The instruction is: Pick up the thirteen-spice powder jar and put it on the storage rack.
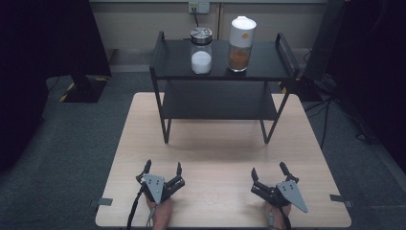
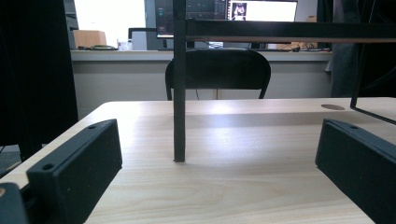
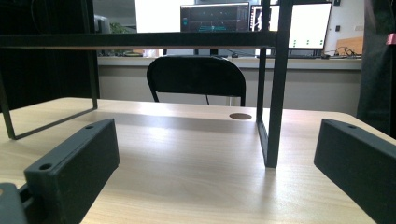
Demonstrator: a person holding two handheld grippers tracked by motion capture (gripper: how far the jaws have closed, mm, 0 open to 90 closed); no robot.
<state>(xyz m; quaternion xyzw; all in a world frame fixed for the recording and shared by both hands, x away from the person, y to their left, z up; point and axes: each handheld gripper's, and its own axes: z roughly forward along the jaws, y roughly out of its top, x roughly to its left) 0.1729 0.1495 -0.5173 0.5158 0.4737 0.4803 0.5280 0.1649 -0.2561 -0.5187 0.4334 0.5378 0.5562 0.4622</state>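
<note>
My left gripper [image 1: 163,169] and right gripper [image 1: 268,171] rest on the near table [image 1: 215,148], both with jaws apart. On the far black rack [image 1: 165,62] stand a salt jar [image 1: 201,50] and spice jar [image 1: 241,44].

The bench [image 1: 220,158] is pale wood with a faint straight grain, and it serves as the landmark here. On its far half stands a matte black metal shelf rack [image 1: 222,91]. On the rack's top shelf, a clear jar [image 1: 201,50] with a silvery grey lid holds white grains; beside it a clear jar [image 1: 241,44] with a white cap bearing a small orange mark holds orange-brown powder. At the bench's near edge, the left gripper [image 1: 162,171] and right gripper [image 1: 269,173] are black with grey three-cornered plates. Around the bench the floor [image 1: 72,143] is dark grey-green carpet. Beyond the bench's far edge sits a black chair [image 2: 218,69] against a beige wall [image 2: 121,84].
</note>
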